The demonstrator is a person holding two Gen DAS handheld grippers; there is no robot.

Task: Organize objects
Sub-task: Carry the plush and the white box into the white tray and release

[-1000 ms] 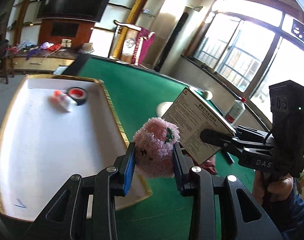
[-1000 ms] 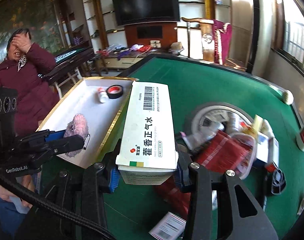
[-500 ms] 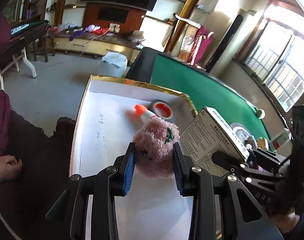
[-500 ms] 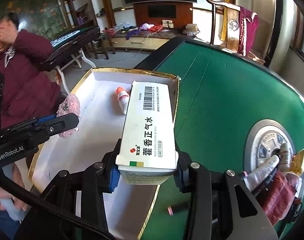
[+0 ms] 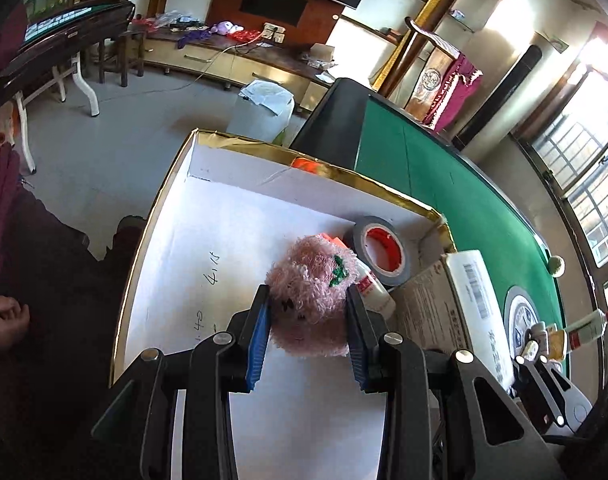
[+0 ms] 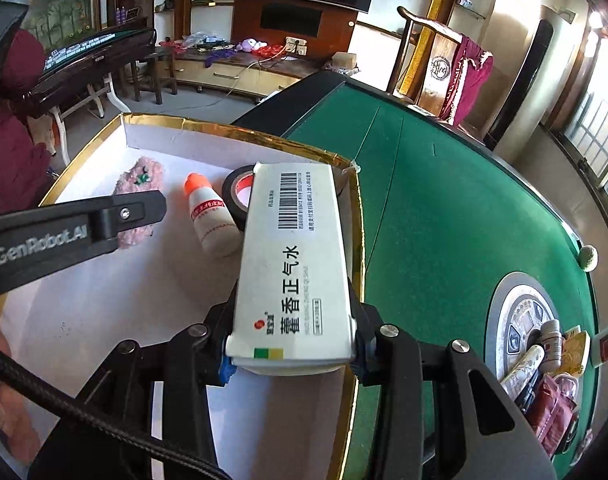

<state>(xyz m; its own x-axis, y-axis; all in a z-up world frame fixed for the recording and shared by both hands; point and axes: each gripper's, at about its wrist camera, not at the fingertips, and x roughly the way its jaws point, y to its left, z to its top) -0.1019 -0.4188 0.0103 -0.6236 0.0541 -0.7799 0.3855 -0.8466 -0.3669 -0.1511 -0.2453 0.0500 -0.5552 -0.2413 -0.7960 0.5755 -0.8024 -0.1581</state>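
Right wrist view: right gripper (image 6: 290,360) clamps the medicine box (image 6: 294,268), left gripper (image 5: 308,334) the pink toy (image 5: 310,302), over the tray (image 6: 356,248); bottle (image 6: 210,220) and tape (image 6: 236,194) inside, pile (image 6: 544,368) at three o'clock remains.

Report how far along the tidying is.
Done: a tape roll and an orange-capped bottle lie in the gold-rimmed white tray. In hand: the left gripper holds a pink fluffy toy, the right gripper a white medicine box, both over the tray. Left: the pile on the green table.

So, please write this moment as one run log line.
left gripper: holds pink plush toy | right gripper: holds medicine box | both over gold-rimmed tray
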